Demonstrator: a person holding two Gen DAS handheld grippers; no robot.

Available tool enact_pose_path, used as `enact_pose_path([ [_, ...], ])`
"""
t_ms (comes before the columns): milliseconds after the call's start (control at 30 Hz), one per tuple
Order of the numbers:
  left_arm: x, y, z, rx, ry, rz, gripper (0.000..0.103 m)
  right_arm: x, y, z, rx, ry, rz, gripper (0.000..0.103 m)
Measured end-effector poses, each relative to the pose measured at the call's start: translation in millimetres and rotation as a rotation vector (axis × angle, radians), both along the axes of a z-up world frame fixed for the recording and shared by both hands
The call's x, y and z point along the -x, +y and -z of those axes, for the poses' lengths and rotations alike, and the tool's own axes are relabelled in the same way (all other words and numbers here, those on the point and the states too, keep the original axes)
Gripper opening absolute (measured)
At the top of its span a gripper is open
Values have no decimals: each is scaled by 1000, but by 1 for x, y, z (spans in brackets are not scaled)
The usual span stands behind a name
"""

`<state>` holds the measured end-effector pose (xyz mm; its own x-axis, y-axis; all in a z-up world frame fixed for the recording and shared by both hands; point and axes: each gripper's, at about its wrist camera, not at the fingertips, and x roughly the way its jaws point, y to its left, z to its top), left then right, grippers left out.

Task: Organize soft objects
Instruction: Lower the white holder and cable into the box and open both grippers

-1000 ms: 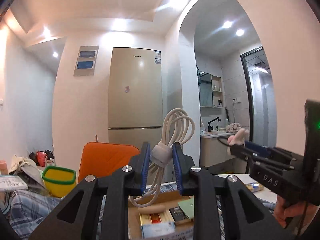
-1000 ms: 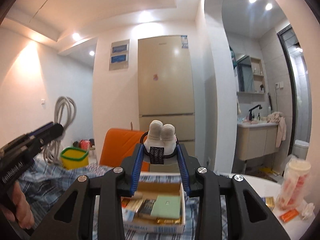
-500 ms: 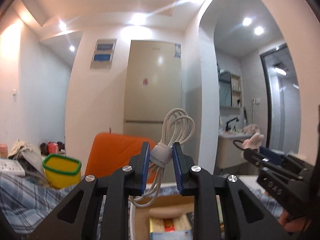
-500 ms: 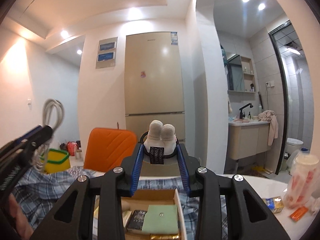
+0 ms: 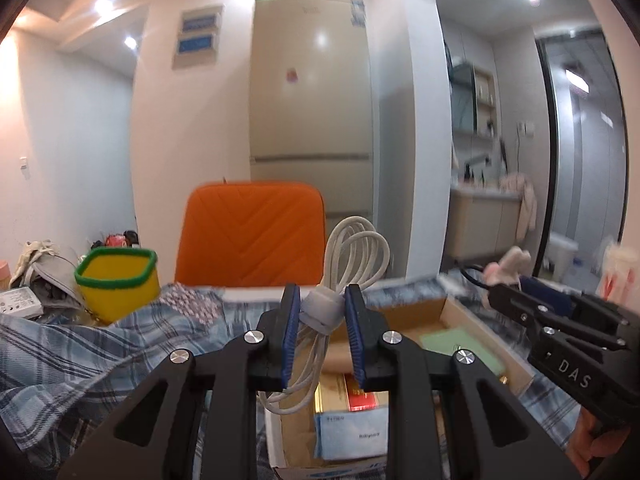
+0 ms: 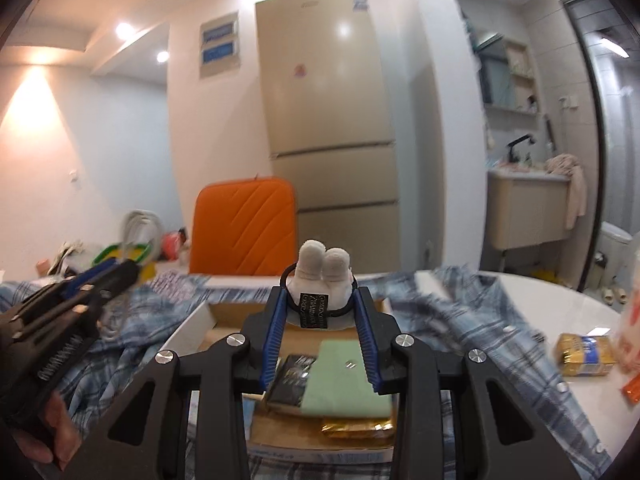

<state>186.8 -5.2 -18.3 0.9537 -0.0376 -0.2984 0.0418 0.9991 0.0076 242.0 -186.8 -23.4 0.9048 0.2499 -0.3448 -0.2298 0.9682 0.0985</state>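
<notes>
Both loads hang above the cardboard box point(image 6: 298, 334), seemingly mid-delivery: the left gripper point(image 5: 322, 312) pinches a coiled cable point(image 5: 354, 256), the right gripper point(image 6: 322, 312) a plush toy point(image 6: 322, 276). Next comes lowering, then letting go.

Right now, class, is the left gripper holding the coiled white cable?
Yes, the coiled white cable is pinched at its grey strap between the left gripper's blue fingers.

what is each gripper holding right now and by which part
Left gripper pinches the coiled white cable by its grey strap. Right gripper grips the white plush toy at its base.
</notes>
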Motion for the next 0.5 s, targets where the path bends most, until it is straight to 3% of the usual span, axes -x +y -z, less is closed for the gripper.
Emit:
enact_pose_path([
  [233,-14,0,12,9,99,9,21,-19,8,17,36,108,-28,37],
  [500,-13,-1,14,-1,109,8,21,-27,11,23,69,157,-19,48],
])
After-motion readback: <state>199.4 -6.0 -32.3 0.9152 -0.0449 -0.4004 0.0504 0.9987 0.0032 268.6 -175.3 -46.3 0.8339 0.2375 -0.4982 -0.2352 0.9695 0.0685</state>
